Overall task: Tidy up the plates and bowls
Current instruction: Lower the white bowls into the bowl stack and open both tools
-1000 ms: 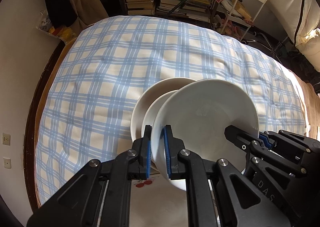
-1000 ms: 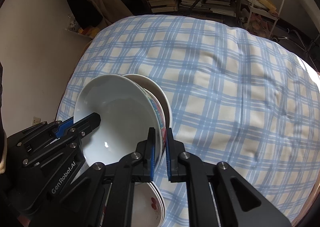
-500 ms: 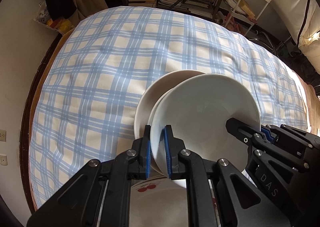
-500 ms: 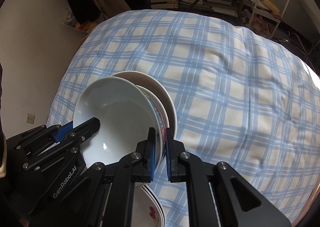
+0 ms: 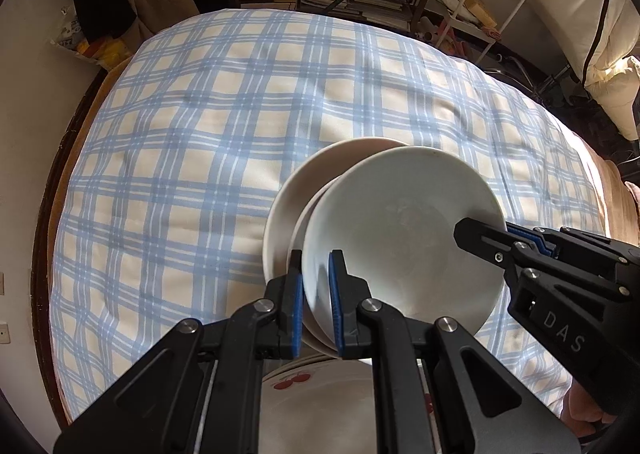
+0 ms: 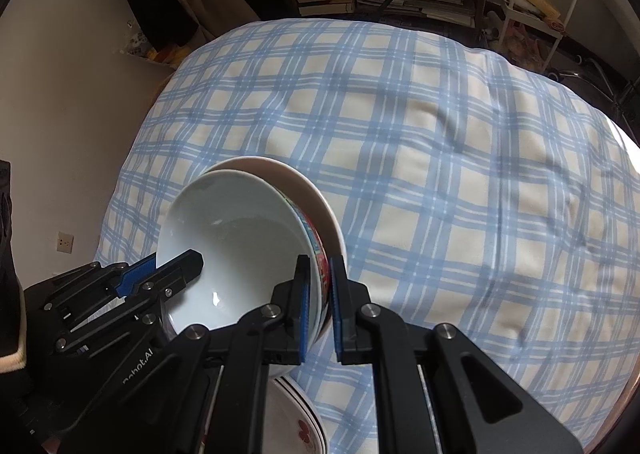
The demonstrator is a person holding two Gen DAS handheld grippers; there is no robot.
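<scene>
Holding a nested bowl stack (image 5: 400, 238) above the checked cloth (image 5: 200, 134), tilted.
Left gripper (image 5: 316, 294) and right gripper (image 6: 318, 294) clamp opposite rims; uneven lowering could slide bowls onto the cherry-print plate (image 5: 320, 406) below.

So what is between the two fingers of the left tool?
In the left wrist view, the left tool clamps the rim of the white bowl, with the rim of a second dish nested under it. The right tool grips the opposite rim.

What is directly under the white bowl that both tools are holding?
Under the white bowl, a second bowl with a red patterned outside is nested, then a cream plate. Lower down sits a cherry-printed plate. Their middles are covered.
</scene>
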